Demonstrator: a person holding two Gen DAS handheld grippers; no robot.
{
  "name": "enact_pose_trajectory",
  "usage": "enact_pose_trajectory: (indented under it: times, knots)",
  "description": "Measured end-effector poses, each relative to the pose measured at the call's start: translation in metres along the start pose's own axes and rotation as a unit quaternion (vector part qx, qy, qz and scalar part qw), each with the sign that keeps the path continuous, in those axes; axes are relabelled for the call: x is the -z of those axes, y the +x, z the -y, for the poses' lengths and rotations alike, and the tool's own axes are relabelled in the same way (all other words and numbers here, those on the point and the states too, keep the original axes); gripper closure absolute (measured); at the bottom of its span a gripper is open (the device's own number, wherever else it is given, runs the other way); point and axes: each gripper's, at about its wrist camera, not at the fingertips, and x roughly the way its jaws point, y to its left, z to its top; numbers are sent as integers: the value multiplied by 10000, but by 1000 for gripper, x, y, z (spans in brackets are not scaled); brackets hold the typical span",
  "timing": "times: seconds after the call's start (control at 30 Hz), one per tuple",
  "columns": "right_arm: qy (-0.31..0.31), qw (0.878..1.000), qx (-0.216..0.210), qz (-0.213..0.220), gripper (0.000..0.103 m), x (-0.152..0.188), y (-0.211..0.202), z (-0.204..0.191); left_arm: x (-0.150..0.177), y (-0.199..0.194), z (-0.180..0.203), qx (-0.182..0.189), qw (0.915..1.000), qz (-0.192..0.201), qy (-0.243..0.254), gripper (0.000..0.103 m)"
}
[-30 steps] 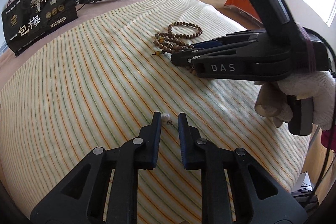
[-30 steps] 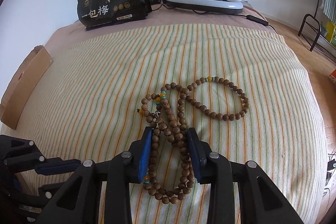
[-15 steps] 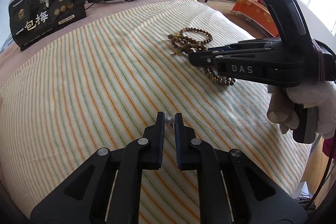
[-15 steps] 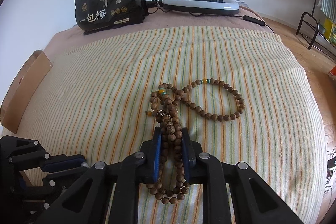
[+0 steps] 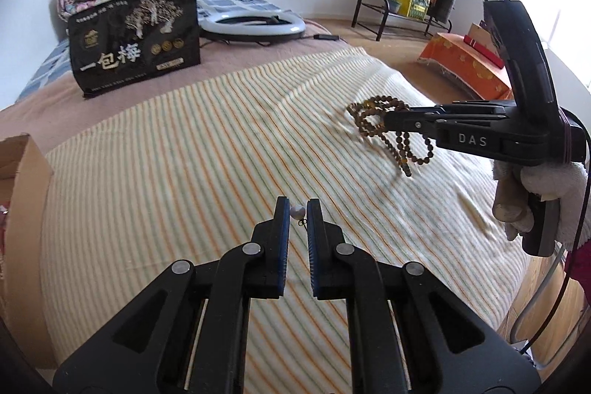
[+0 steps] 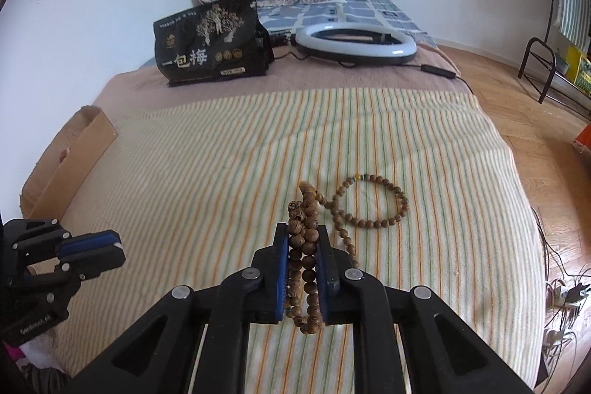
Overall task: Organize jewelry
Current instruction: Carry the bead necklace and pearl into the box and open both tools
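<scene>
Striped blanket (image 6: 221,180) covers bed; near edge hidden under gripper bodies. Cardboard box (image 6: 66,161) at left edge, partly cut off. Black bag (image 6: 210,43) and ring light (image 6: 354,41) at far end, well apart from work.

Right gripper (image 6: 303,246) clamped on wooden bead necklace (image 6: 306,228); lower strands dangle, one loop on blanket.

Left gripper (image 5: 297,213) pinches pearl earring (image 5: 297,211); contact hard to confirm.
</scene>
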Motion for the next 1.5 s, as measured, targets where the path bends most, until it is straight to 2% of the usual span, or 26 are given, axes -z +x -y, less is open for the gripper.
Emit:
enact_pose_trajectory:
  times: [0.43, 0.83, 1.2, 1.5]
  knots:
    - [-358, 9982, 34, 481, 93, -26, -69, -40, -4, -75, -27, -207, 9981, 556, -191, 96]
    - [-698, 9944, -112, 785, 93, -41, -109, -97, 5, -133, -52, -447, 9948, 852, -347, 96]
    - [-1028, 9886, -406, 1025, 93, -59, -124, -165, 20, -183, -105, -871, 9884, 1085, -609, 96]
    - [-1347, 9808, -776, 1177, 93, -77, -126, -229, 33, -207, -161, -1222, 9824, 1126, -850, 96]
